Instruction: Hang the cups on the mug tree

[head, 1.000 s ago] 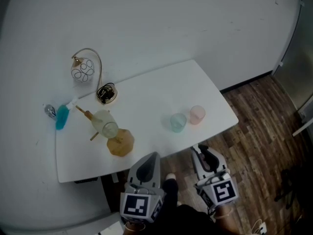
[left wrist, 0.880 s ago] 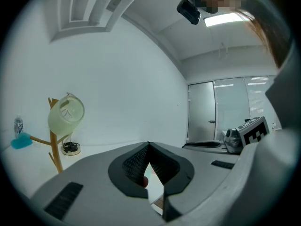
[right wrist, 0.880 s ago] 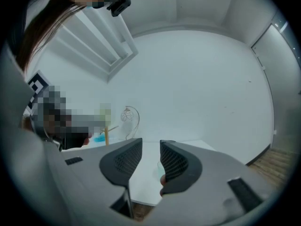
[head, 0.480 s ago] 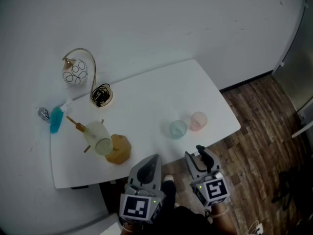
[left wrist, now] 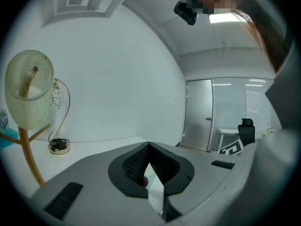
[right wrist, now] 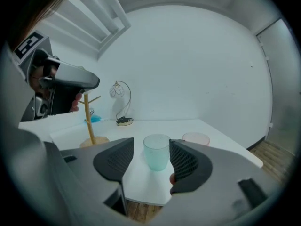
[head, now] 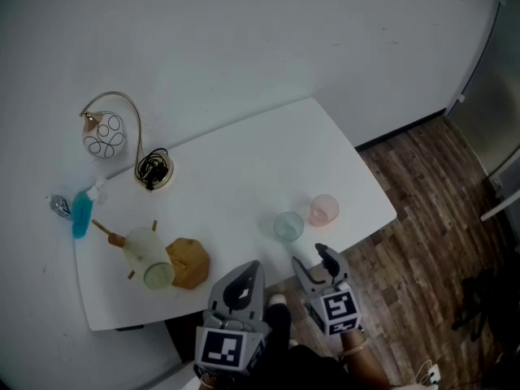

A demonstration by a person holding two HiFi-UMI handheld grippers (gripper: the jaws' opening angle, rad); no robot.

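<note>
— Where are the cups?
— A teal cup (head: 288, 226) and a pink cup (head: 324, 210) stand side by side near the white surface's (head: 236, 169) front edge. A pale cup (head: 148, 257) hangs on the mug tree (head: 190, 263).
— And the tongs?
— The right tongs (head: 313, 258) have just been opening and stand wide and empty, just short of the teal cup. The left tongs (head: 250, 268) are closed on nothing.

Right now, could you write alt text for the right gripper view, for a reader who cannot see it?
The jaws of the right gripper, which have just been opening, stand apart and frame an upright teal cup on the white table ahead, untouched. A pink cup stands behind it at right, the wooden mug tree at left.
</note>
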